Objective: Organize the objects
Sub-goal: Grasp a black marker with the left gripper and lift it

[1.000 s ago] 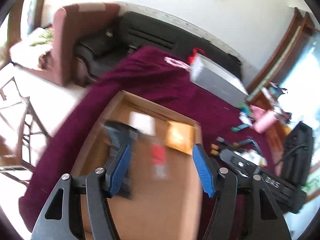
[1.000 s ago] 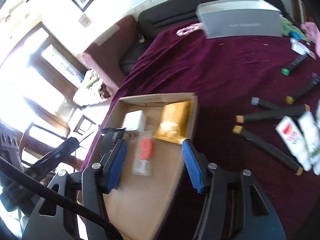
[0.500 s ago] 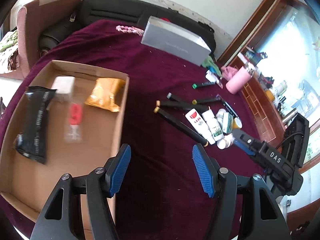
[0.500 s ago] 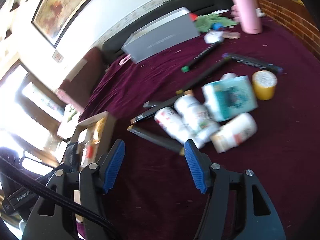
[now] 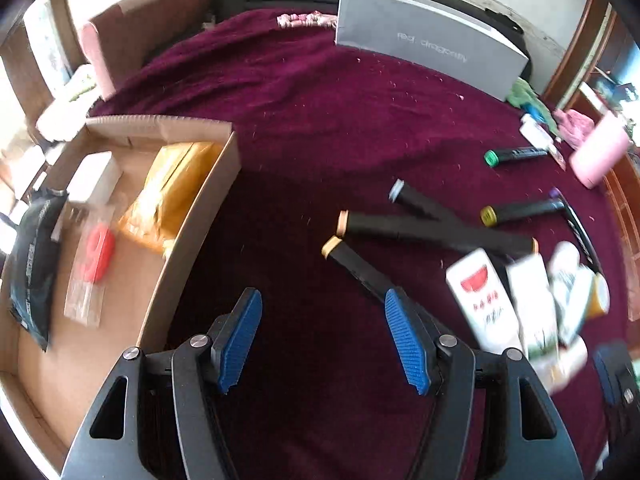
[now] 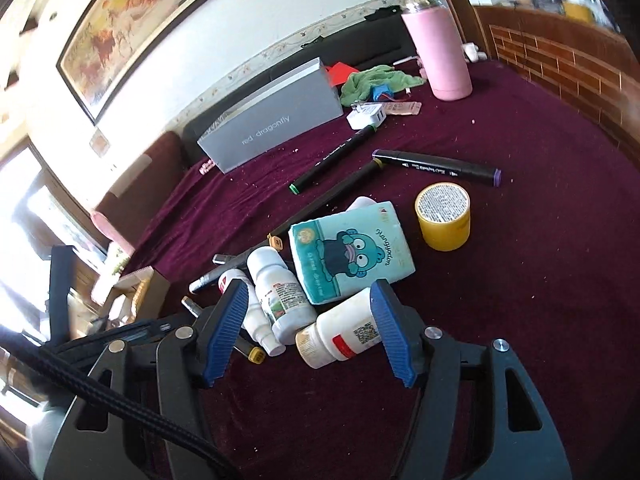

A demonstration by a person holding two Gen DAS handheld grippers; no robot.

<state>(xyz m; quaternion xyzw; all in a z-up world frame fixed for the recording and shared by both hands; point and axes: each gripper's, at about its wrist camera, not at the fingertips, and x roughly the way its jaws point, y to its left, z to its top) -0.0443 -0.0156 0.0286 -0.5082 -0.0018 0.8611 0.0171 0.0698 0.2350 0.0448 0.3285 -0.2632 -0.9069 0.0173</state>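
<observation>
A cardboard box [image 5: 192,216] at the left holds a black packet [image 5: 32,264], a white block [image 5: 94,176], a red item in a clear sleeve [image 5: 96,256] and a golden packet [image 5: 172,196]. My left gripper [image 5: 321,294] hangs open over bare maroon cloth just right of the box, its right finger beside an orange-capped black marker [image 5: 360,268]. My right gripper [image 6: 308,288] is open above a pile: a white bottle with a red label [image 6: 340,340] between its fingers, a green-labelled bottle [image 6: 280,296] and a teal tissue pack [image 6: 352,252]. Neither pad presses on anything.
A yellow jar [image 6: 442,216] and several black markers [image 6: 436,166] lie beyond the pile. Farther back are a grey box [image 6: 276,120], a white charger [image 6: 366,114], a green cloth [image 6: 376,78] and a pink flask [image 6: 438,52]. A sofa runs behind the table.
Both grippers swung from over the cardboard box to the right. The left sank toward the cloth beside the box; the right came over the bottle pile. Both stayed open and empty.
</observation>
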